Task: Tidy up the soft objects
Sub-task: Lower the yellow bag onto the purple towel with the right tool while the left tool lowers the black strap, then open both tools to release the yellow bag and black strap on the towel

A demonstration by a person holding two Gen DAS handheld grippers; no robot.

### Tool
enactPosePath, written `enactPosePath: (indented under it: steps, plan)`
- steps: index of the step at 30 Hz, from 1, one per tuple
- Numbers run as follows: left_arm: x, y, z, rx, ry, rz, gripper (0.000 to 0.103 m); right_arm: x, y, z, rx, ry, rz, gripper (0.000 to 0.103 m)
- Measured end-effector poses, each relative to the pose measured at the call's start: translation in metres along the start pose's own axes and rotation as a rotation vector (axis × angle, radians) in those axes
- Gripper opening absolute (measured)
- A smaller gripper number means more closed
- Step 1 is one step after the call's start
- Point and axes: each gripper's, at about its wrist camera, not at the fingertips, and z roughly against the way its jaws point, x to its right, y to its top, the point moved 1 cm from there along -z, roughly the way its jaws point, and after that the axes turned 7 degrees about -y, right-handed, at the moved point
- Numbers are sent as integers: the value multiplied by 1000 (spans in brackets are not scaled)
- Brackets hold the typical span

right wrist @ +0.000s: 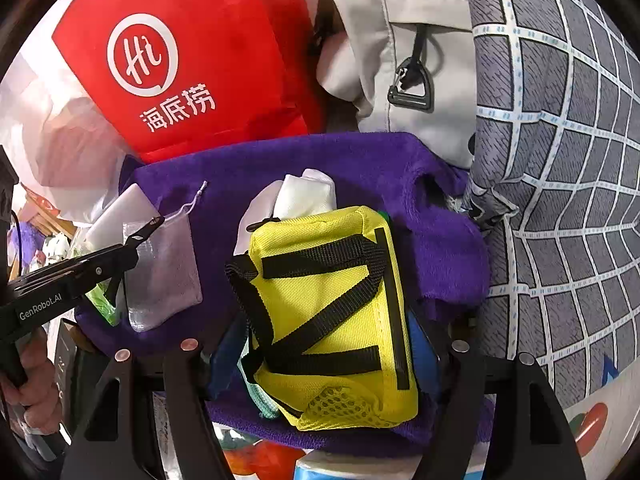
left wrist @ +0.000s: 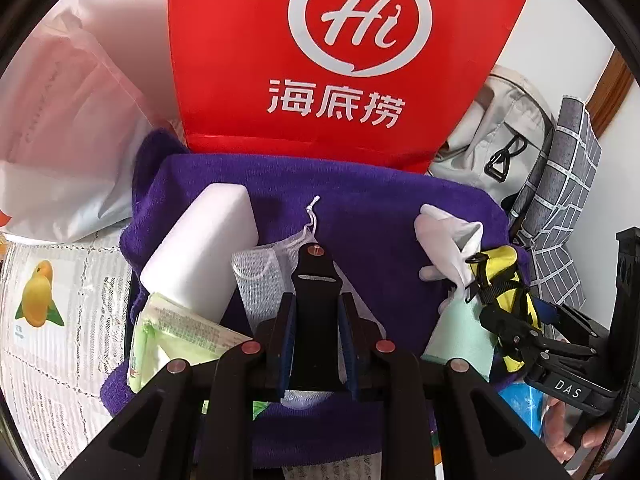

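Observation:
A purple towel (left wrist: 360, 208) lies spread out and carries the soft items. My left gripper (left wrist: 316, 256) is shut, its tips over a white mesh drawstring pouch (left wrist: 260, 276); whether it pinches the pouch I cannot tell. Beside it lie a white sponge block (left wrist: 204, 248) and a green wipes pack (left wrist: 168, 332). My right gripper (right wrist: 324, 344) is shut on a yellow pouch with black straps (right wrist: 332, 320), held over the towel (right wrist: 280, 168). A white cloth (right wrist: 304, 196) lies behind it and a mint cloth (left wrist: 460, 332) under it.
A red paper bag (left wrist: 320, 60) stands behind the towel. A grey bag with a buckle (right wrist: 400, 48) and a grey checked cloth (right wrist: 560, 160) sit to the right. White plastic bags (left wrist: 60, 120) lie at the left, on a printed tablecloth (left wrist: 40, 320).

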Motion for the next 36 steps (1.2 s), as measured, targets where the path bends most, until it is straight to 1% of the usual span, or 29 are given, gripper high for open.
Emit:
enactPosePath:
  steps: [3, 7, 10, 12, 16, 19, 22, 24, 29, 31, 34, 36]
  plan:
    - [0, 0, -1, -11, -6, -4, 21, -1, 0, 11, 48, -14, 3, 79]
    - [0, 1, 5, 1, -30, 8, 23, -3, 1, 24, 81, 9, 17, 79]
    - [1, 2, 15, 24, -29, 3, 23, -5, 1, 34, 107, 11, 16, 79]
    - [2, 2, 20, 29, -33, 6, 26, -8, 2, 41, 121, 19, 16, 79]
    - [7, 3, 31, 52, -25, -7, 26, -12, 2, 54, 121, 34, 16, 79]
    - [13, 3, 39, 64, -34, -22, 26, -22, 0, 66, 135, 24, 46, 79]
    - [20, 3, 45, 66, -55, -34, 26, -32, -7, 86, 180, -9, 81, 79]
    - [24, 3, 51, 73, -59, -44, 26, -35, -18, 98, 195, 0, 91, 79]
    - [33, 1, 68, 106, -63, -56, 26, -38, -57, 115, 149, 25, 107, 79]
    - [36, 1, 76, 121, -64, -66, 26, -41, -72, 117, 140, 22, 110, 77]
    - [38, 0, 90, 136, -80, -66, 26, -51, -102, 124, 126, 21, 119, 76]
    - [40, 0, 98, 149, -72, -78, 26, -61, -120, 124, 115, 22, 136, 76]
